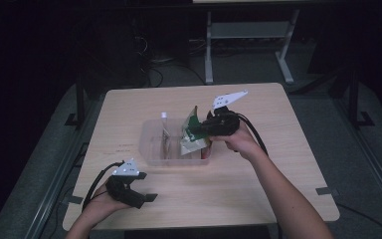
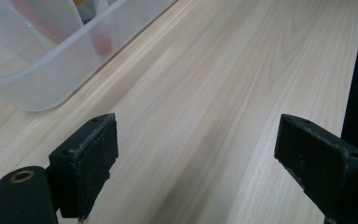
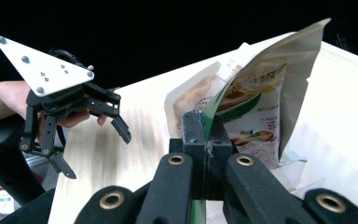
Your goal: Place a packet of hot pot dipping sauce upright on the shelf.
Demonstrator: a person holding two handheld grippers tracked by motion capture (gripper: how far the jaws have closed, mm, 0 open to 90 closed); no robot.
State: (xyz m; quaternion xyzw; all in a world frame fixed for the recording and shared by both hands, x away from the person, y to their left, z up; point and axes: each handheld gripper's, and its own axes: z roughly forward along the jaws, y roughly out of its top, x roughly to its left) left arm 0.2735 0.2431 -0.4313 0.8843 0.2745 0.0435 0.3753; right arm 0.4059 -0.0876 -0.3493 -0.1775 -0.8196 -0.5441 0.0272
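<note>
Slipping is the likeliest trouble: the pouch (image 3: 256,100) is pinched only along one thin edge, so its loose, floppy body could twist out of the grip, or its lower corner could catch on the rim or on a divider of the clear bin (image 1: 149,144) and fold over instead of dropping inside. What already lies in the bin might also keep it from settling flat. The pouch is a flat, glossy food packet, white and cream with a green band and printed pictures, creased and hanging at a tilt just above the bin's right end, in the middle of the tabletop (image 1: 258,189). The right gripper (image 1: 195,131) has its fingers clenched tight on that edge. The left gripper (image 1: 146,186) rests well apart at the near left of the tabletop, its fingers (image 2: 86,156) released and spread wide with nothing but bare wood between them.
</note>
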